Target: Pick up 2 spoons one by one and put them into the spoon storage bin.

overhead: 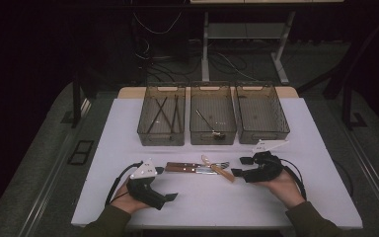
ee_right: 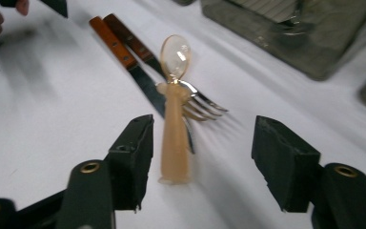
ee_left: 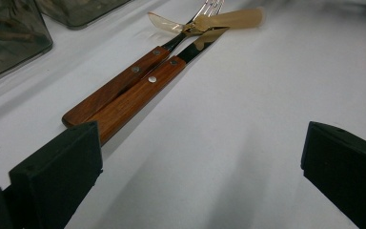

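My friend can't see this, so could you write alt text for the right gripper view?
Open black right gripper with a translucent amber plastic spoon between its jaws, untouched, lying over a wooden-handled fork and knife on a white table.

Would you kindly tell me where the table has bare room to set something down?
The white table is bare along its near edge between the left gripper and the right gripper, and on both side strips beside the bins. The right bin looks empty. It is crowded at the middle, where the knife, fork and plastic spoon overlap.
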